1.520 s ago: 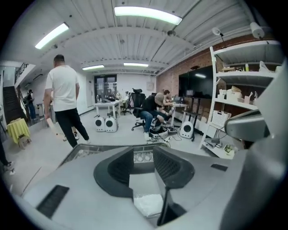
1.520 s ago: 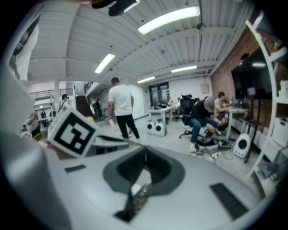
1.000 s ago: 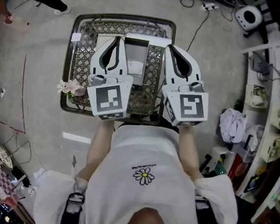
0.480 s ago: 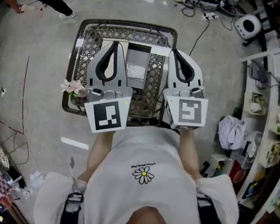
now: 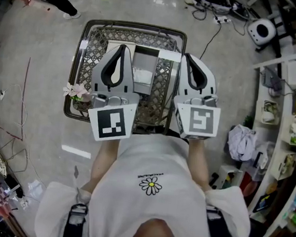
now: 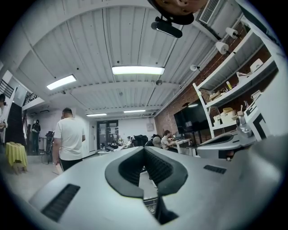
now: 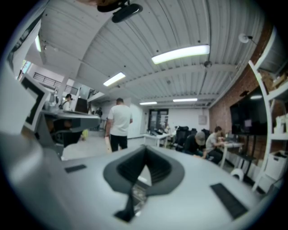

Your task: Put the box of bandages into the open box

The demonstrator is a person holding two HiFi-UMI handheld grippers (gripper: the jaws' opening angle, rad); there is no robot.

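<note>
Bandage box (image 5: 143, 76): seemingly the white pack inside open box (image 5: 168, 55), unsure | left gripper (image 5: 123, 47), right gripper (image 5: 188, 56): both closed, empty | risk: descending blind, closed tips snag wire basket (image 5: 89, 57).

Pale shiny floor (image 5: 40, 42) underfoot, with black cables (image 5: 216, 3) lying at the far edge. White shelves (image 5: 284, 53) along the right side, full of small things. Up above, a white ribbed ceiling (image 6: 112, 40) with long bright lights (image 6: 137, 70). Red brick wall (image 6: 173, 117) on the right, with a big black screen (image 6: 194, 117) on it. Far off, dark glass doors (image 6: 107, 134), desks (image 7: 157, 136) and people sitting (image 7: 211, 143). A person in a white shirt (image 6: 68, 137) standing with back turned. Yellow cloth (image 6: 15, 152) over something low at the left.
</note>
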